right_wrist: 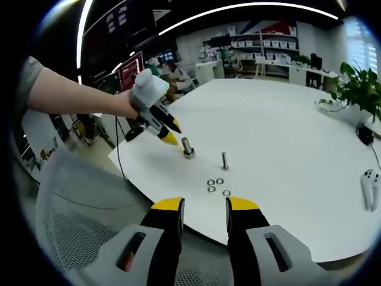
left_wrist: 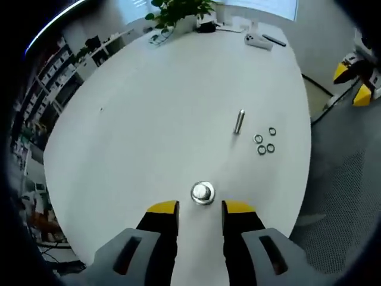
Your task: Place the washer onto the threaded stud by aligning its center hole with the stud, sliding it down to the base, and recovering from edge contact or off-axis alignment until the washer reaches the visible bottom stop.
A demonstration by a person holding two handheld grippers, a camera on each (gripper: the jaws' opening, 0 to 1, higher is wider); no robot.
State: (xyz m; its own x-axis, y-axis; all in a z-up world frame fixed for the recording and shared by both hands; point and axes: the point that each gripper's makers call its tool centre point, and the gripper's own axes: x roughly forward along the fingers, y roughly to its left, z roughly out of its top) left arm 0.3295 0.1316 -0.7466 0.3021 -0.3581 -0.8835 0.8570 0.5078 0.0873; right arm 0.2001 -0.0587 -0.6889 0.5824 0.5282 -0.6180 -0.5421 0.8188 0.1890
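The left hand-held gripper (left_wrist: 200, 207) is hovering spread at bottom centre, just below the threaded stud (left_wrist: 202, 193). The right hand-held gripper (right_wrist: 205, 205) is hanging spread and empty below four washers (right_wrist: 217, 186) lying mid-frame on the table (right_wrist: 286, 137).

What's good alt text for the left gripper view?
The open left tool hovers just short of an upright threaded stud on a white table. Beyond it lie a loose bolt and four washers; a potted plant sits at the far edge.

4 washers (left_wrist: 265, 140), 2 studs (left_wrist: 202, 193)

Open table (right_wrist: 286, 149) around stud (right_wrist: 188, 148); washers (right_wrist: 216, 185) seemingly apart
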